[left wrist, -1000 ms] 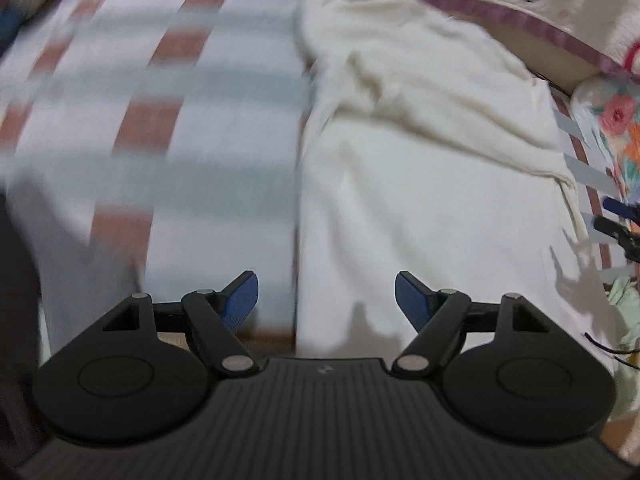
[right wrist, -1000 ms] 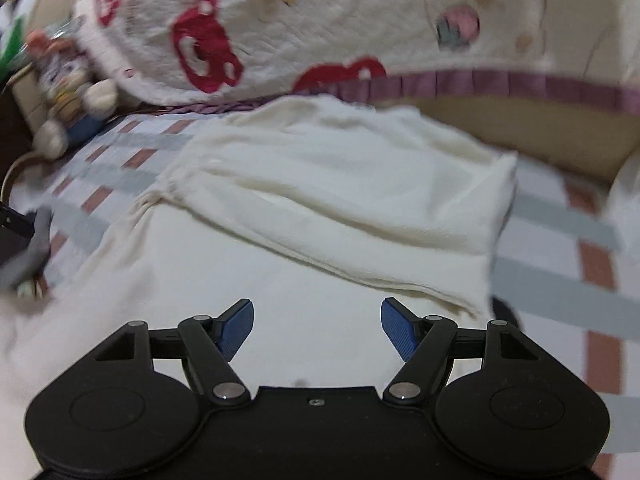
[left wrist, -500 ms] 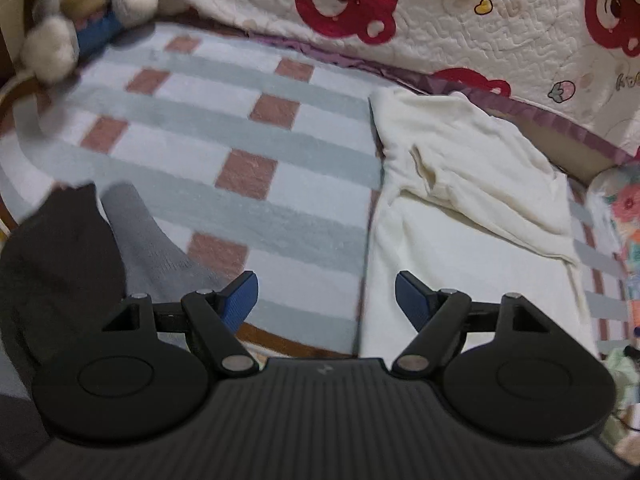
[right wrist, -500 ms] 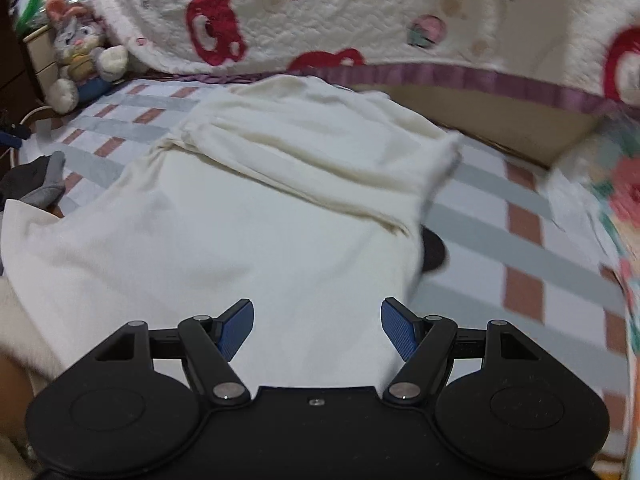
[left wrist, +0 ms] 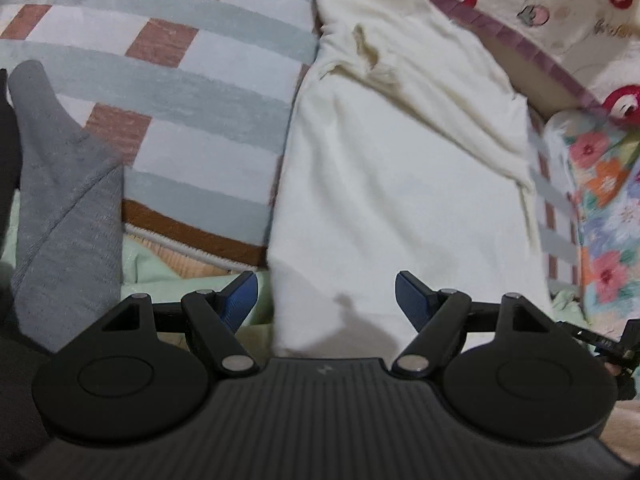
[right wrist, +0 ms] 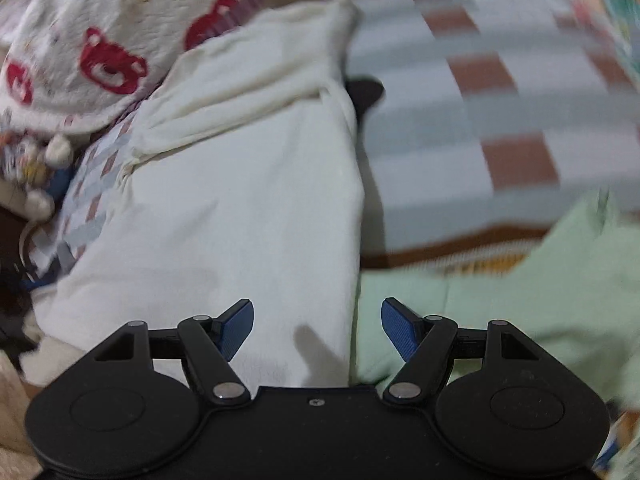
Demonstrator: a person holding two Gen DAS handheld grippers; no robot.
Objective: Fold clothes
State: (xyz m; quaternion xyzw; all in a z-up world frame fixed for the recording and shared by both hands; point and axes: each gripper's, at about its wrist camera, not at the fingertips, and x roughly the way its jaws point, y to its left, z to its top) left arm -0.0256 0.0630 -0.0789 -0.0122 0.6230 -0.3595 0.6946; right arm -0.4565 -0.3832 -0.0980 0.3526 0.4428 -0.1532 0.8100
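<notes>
We hold two grippers over a bed, both released, with their blue pads spread wide and nothing between them. The left gripper hovers above the near hem of a cream garment, close to its left edge. The garment lies lengthwise on a checked blanket of grey, white and brick-red squares, its far part folded back over itself in a creased layer. Its near end hangs past the blanket's brown edge, over a pale green cloth. To the left, a grey garment lies draped across the blanket's near edge, well apart from the cream one. A floral fabric sits at the far right.

From the right wrist view, the right gripper hovers over the cream garment's right edge, where it meets the green cloth. A small dark object, too blurred to identify, shows just beside that edge, on the blanket. A white quilt printed with red bears lies beyond the garment, and a soft toy sits at the left.
</notes>
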